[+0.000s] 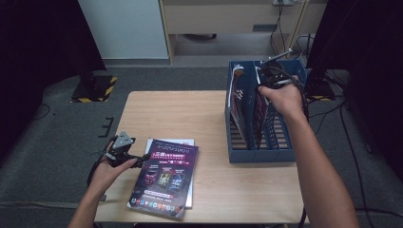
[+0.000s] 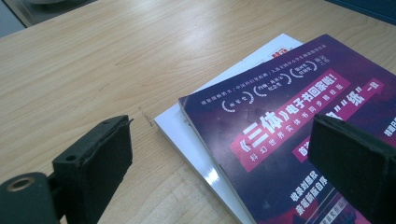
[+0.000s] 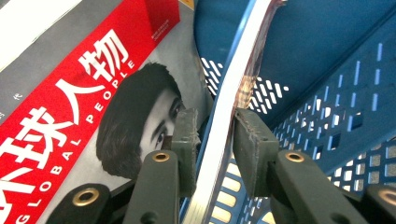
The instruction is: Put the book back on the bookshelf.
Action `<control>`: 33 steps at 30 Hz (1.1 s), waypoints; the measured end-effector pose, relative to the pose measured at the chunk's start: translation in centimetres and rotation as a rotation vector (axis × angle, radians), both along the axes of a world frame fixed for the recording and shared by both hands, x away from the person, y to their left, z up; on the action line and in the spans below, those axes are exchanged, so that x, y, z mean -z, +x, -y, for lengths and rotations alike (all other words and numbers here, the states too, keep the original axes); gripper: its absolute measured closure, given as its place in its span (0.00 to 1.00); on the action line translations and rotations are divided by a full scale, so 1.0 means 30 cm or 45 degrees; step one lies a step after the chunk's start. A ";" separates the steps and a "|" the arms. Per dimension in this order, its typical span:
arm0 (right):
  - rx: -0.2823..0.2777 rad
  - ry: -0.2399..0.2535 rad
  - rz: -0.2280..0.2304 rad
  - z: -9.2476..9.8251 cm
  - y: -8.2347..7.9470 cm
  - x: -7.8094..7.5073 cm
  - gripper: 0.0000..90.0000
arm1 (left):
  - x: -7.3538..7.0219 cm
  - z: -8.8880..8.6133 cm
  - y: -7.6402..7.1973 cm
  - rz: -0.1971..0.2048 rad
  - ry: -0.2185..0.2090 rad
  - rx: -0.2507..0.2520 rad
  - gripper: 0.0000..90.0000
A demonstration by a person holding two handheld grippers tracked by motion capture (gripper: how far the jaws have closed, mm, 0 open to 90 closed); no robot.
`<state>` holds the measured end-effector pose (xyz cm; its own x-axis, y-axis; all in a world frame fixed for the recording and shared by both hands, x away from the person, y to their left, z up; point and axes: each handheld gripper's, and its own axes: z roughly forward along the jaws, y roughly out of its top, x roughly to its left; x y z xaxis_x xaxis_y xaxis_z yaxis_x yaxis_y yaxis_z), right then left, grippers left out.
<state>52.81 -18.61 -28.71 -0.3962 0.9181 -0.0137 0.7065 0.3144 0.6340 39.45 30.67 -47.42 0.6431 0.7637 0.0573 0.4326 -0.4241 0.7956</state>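
From above, my right gripper (image 1: 271, 78) is down in the blue file rack (image 1: 237, 154) at the desk's far right corner, astride an upright magazine (image 1: 260, 111). My left gripper (image 1: 124, 153) sits by the purple booklet (image 1: 164, 178) at the near edge.

Along my left jaws, they gape wide, empty, over the purple booklet (image 2: 289, 126) and the white one (image 2: 187, 135) beneath.

Along my right jaws, they straddle the magazine's edge (image 3: 229, 112), the gap narrow; I cannot tell whether the pads press.

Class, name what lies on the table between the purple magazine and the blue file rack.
Bare wooden table separates the purple magazine from the blue file rack, seen in the high view.
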 end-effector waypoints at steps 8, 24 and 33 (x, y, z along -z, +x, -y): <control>0.016 -0.143 0.025 -0.004 -0.002 -0.006 0.92 | -0.004 0.001 0.000 0.005 -0.002 0.000 0.07; 0.016 -0.031 0.023 0.010 -0.007 -0.002 0.70 | -0.005 0.000 -0.001 0.006 -0.003 0.001 0.07; 0.021 0.008 0.020 0.023 -0.006 -0.005 0.53 | -0.005 0.000 -0.001 0.006 -0.002 0.000 0.07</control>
